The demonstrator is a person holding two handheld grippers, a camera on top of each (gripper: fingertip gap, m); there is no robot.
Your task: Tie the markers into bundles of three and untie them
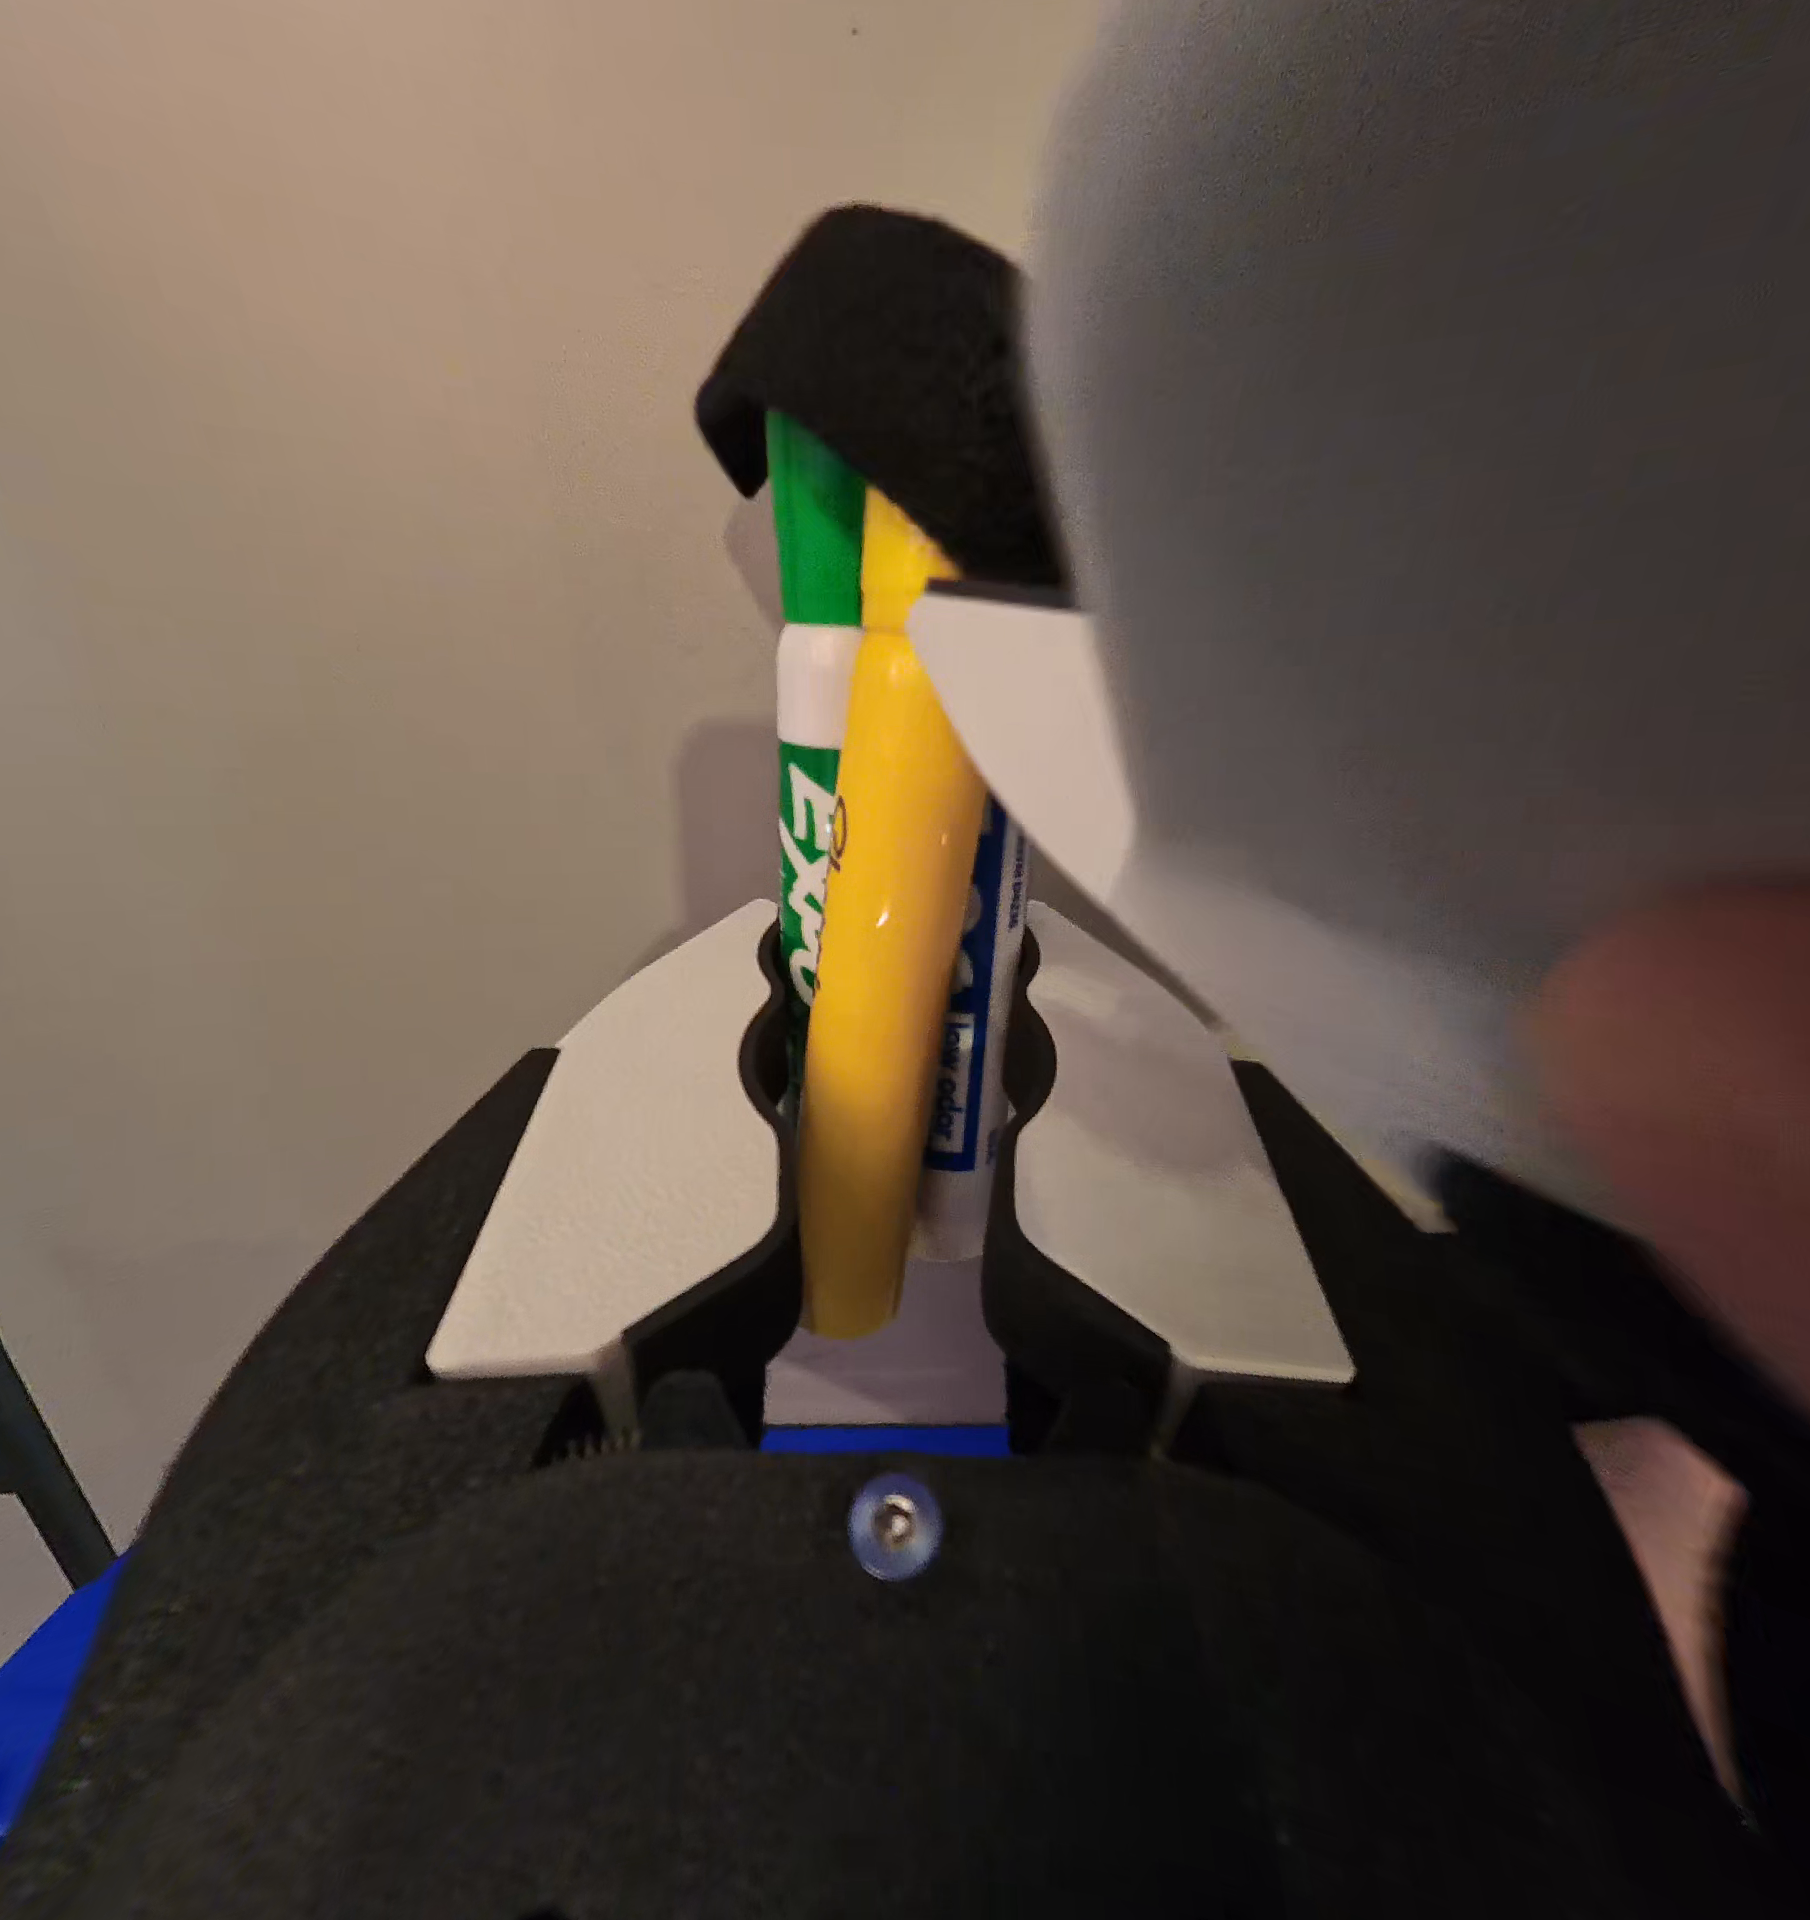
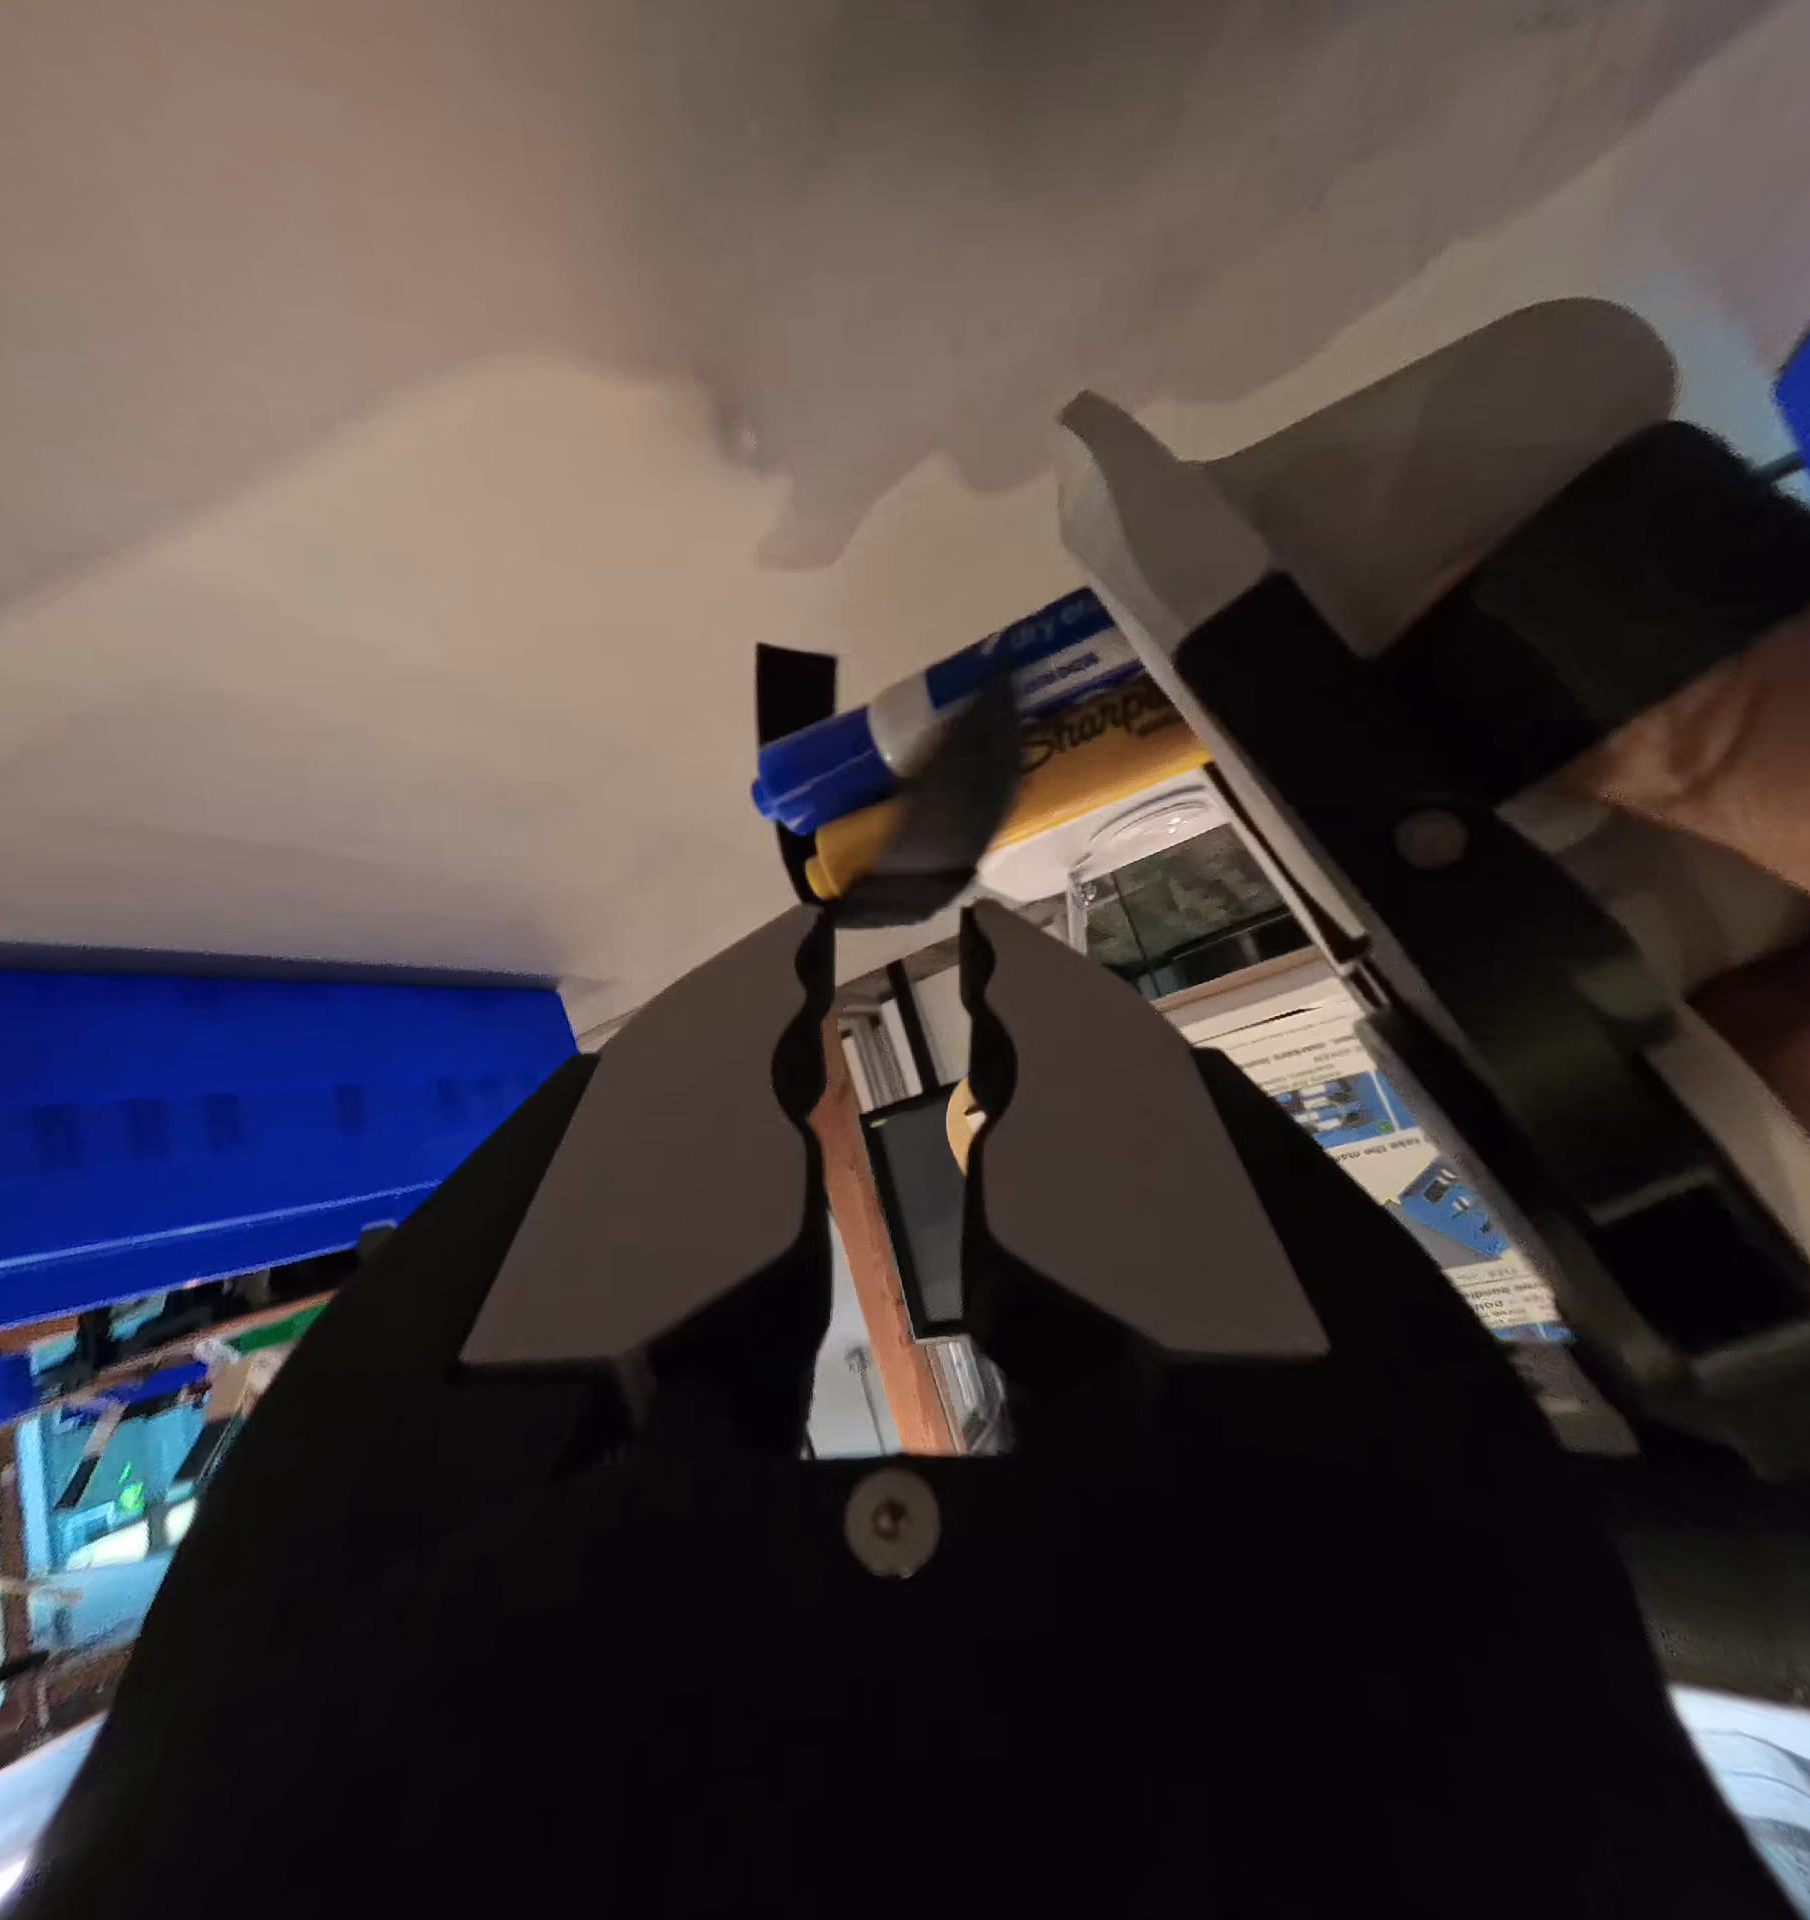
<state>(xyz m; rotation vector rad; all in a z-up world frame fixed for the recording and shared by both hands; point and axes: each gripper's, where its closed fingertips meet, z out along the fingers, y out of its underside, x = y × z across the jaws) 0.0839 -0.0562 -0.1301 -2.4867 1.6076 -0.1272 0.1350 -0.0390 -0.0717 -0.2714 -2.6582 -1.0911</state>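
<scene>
Left wrist view: a plain beige wall fills the space ahead of your left tool. Its two fingers are clamped on three markers standing side by side between them: one green marker nearest the left finger, one yellow marker in the middle and nearest the camera, and one blue marker against the right finger. A black strap is wrapped over the far ends of the markers, beyond the tips. A white finger of the other tool reaches in from the right and touches the yellow marker just below the strap. A large blurred grey patch covers the upper right.

Right wrist view: the same pale wall is above, with one blue block to the left of your right tool. Its two fingers stand slightly apart, with a gap between them and nothing in it. Just past the tips hangs the bundle: the blue marker and yellow marker show, the green one is hidden. The black strap curls around them, its loose end just beyond the fingertips. The left tool holds the bundle from the upper right, with a hand behind it.
</scene>
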